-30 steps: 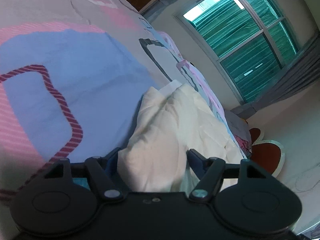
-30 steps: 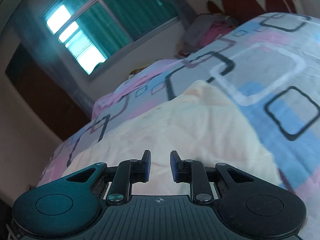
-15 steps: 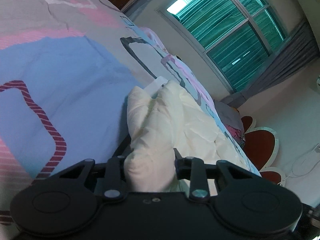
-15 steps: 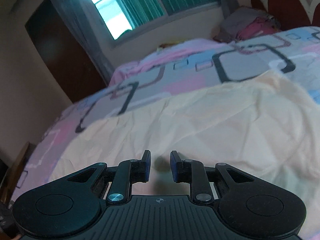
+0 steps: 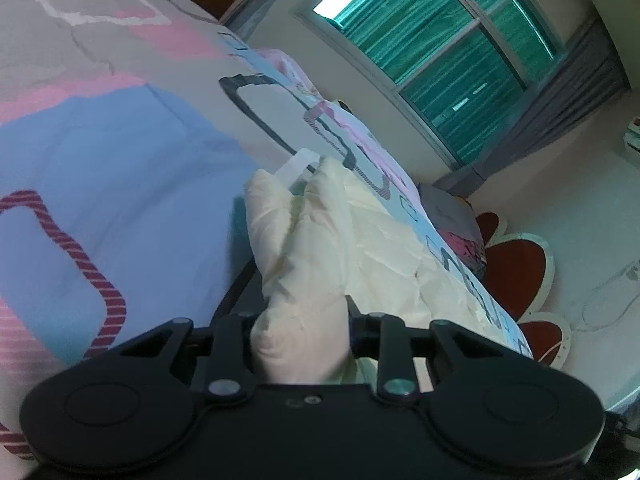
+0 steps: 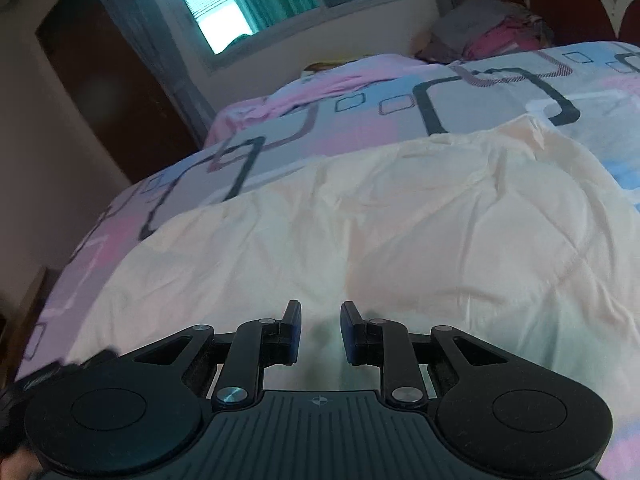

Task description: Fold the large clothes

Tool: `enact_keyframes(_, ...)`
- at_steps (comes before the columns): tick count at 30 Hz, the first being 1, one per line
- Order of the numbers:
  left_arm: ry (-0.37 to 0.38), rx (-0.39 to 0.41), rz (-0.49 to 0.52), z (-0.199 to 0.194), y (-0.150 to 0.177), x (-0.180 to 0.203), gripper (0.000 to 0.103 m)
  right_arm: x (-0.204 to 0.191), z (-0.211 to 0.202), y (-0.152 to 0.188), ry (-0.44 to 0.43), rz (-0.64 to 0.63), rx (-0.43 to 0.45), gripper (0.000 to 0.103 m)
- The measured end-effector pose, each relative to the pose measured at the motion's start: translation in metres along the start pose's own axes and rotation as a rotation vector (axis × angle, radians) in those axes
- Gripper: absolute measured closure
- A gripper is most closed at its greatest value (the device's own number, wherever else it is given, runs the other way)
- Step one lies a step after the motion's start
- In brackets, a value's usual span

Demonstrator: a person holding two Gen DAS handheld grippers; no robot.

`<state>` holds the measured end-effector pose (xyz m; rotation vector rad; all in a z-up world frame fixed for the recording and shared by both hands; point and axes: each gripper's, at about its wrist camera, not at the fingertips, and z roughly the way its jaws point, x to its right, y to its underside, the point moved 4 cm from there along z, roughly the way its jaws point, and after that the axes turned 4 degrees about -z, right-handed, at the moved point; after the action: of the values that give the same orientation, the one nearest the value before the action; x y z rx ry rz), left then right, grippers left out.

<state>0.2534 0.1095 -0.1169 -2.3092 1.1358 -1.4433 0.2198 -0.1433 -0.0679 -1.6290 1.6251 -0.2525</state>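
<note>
A large cream garment (image 6: 380,232) lies spread on the patterned bedspread (image 6: 280,136). In the left wrist view a bunched fold of the same cream garment (image 5: 304,240) rises from between the fingers of my left gripper (image 5: 300,324), which is shut on it; a white label strip (image 5: 298,166) shows at its far end. My right gripper (image 6: 320,332) hovers just over the near part of the garment, its jaws a small gap apart with nothing between them.
The bedspread (image 5: 120,152) has blue, pink and grey squares. A window with green blinds (image 5: 440,40) and grey curtains is beyond the bed. A red and white headboard (image 5: 520,264) and pillows (image 6: 488,32) stand at one end. A dark door (image 6: 100,80) is on the left.
My left gripper has closed on the cream fold and lifted it slightly. My right gripper has swung left and down over the garment, staying slightly open.
</note>
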Motion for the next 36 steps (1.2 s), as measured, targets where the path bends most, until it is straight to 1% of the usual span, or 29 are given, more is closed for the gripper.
enact_keyframes(3, 0.007, -0.005, 0.019, -0.001, -0.001, 0.002, 0.076, -0.007, 0.002, 0.014, 0.018, -0.002, -0.058, 0.080)
enact_keyframes(6, 0.018, -0.001, 0.041, -0.004, -0.001, 0.006, 0.077, -0.007, 0.025, 0.029, 0.070, -0.030, -0.138, 0.080)
enact_keyframes(9, 0.032, 0.009, 0.082, -0.006, 0.000, 0.013, 0.077, -0.004, 0.039, 0.034, 0.085, -0.025, -0.152, 0.081)
enact_keyframes(11, 0.042, 0.016, 0.100, -0.007, -0.003, 0.016, 0.077, -0.004, 0.040, 0.033, 0.089, -0.025, -0.160, 0.081)
enact_keyframes(13, 0.054, 0.026, 0.120, -0.010, -0.004, 0.021, 0.077, -0.005, 0.031, 0.028, 0.079, -0.006, -0.140, 0.081)
enact_keyframes(14, 0.057, 0.031, 0.132, -0.010, -0.005, 0.024, 0.077, -0.006, 0.023, 0.023, 0.066, -0.003, -0.105, 0.081)
enact_keyframes(17, 0.060, 0.043, 0.163, -0.013, -0.006, 0.031, 0.078, -0.007, 0.007, 0.006, 0.073, -0.016, -0.019, 0.081)
enact_keyframes(19, 0.056, 0.049, 0.184, -0.014, -0.005, 0.036, 0.078, -0.003, 0.004, -0.004, 0.073, -0.002, 0.014, 0.098)
enact_keyframes(20, 0.054, 0.051, 0.192, -0.016, -0.006, 0.039, 0.078, -0.001, 0.005, -0.007, 0.070, 0.011, 0.013, 0.101)
enact_keyframes(23, 0.060, 0.061, 0.228, -0.021, -0.006, 0.053, 0.078, 0.003, 0.006, -0.003, 0.044, 0.017, -0.012, 0.101)
enact_keyframes(28, 0.059, 0.081, 0.262, -0.030, -0.003, 0.079, 0.078, 0.013, 0.034, 0.021, 0.013, 0.027, -0.128, 0.101)
enact_keyframes(31, 0.051, 0.096, 0.280, -0.035, 0.001, 0.101, 0.078, 0.020, 0.042, 0.023, -0.014, 0.020, -0.148, 0.101)
enact_keyframes(33, 0.042, 0.120, 0.315, -0.037, 0.004, 0.119, 0.078, 0.023, 0.033, 0.017, -0.032, 0.012, -0.161, 0.101)
enact_keyframes(35, 0.028, 0.138, 0.340, -0.039, 0.006, 0.134, 0.078, 0.030, 0.010, 0.008, -0.069, -0.013, -0.116, 0.101)
enact_keyframes(36, 0.020, 0.145, 0.353, -0.039, 0.008, 0.143, 0.078, 0.038, -0.004, 0.003, -0.073, -0.024, -0.103, 0.101)
